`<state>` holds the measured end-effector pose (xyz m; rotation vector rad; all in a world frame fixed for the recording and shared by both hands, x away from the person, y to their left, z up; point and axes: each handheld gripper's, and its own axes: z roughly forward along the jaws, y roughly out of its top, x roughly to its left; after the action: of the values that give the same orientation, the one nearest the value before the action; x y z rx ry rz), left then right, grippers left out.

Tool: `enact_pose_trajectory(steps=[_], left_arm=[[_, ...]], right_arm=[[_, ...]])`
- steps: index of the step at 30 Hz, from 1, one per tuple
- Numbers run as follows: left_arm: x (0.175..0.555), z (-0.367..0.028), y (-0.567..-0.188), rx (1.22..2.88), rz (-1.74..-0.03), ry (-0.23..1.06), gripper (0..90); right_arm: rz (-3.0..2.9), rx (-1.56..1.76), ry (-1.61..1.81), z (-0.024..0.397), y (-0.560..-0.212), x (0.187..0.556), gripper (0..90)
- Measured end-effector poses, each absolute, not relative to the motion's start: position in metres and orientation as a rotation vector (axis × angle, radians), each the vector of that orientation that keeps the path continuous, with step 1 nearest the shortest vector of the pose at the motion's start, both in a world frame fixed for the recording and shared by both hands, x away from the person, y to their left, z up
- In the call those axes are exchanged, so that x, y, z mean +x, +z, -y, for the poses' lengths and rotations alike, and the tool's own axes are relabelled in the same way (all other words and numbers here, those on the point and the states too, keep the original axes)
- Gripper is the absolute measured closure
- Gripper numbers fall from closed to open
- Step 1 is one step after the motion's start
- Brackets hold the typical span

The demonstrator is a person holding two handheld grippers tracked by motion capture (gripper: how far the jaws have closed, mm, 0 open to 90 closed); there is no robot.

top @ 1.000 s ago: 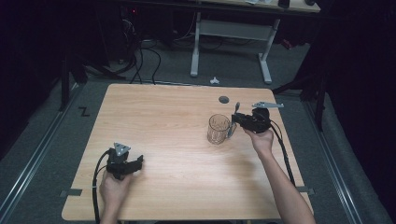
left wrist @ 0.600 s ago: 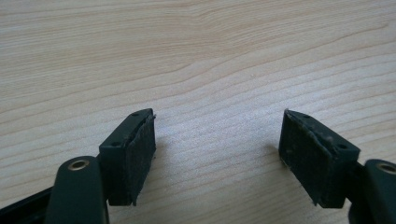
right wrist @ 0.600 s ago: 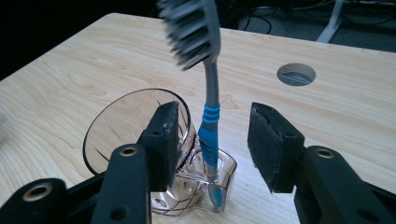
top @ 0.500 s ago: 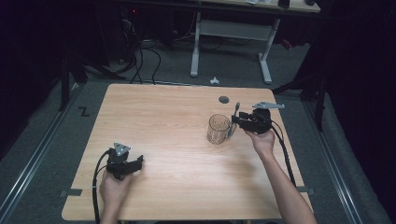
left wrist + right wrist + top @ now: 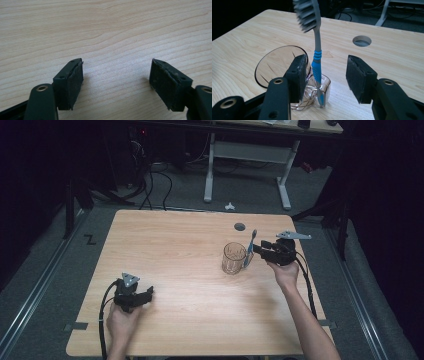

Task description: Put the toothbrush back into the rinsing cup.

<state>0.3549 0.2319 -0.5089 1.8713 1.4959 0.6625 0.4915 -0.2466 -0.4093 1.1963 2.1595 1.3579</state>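
Right gripper view, bristled grey-blue toothbrush (image 5: pixel 317 65) upright in ribbed clear glass (image 5: pixel 287 75), grainy wood table (image 5: pixel 387 50)

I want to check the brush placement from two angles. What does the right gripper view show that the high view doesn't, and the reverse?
Right gripper view: the toothbrush's bristles and blue grip, its foot inside the glass mug, free between open fingers.

High view: the left gripper resting apart, both forearms, the floor around.

Both: toothbrush leaning in the mug, the wooden table, its round hole.
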Motion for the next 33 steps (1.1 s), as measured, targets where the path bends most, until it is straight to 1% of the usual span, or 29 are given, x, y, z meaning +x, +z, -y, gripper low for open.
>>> enact_pose_trajectory(steps=[14,33], left_arm=[[0.355,-0.232,-0.509,1.871,-1.496,0.662,27.6],[0.355,-0.232,-0.509,1.871,-1.496,0.662,27.7]], right_arm=[[-2.165,1.148,1.342,0.247,-0.399,0.478,52.8],[-2.14,1.173,1.346,0.265,-0.395,0.462,54.6]])
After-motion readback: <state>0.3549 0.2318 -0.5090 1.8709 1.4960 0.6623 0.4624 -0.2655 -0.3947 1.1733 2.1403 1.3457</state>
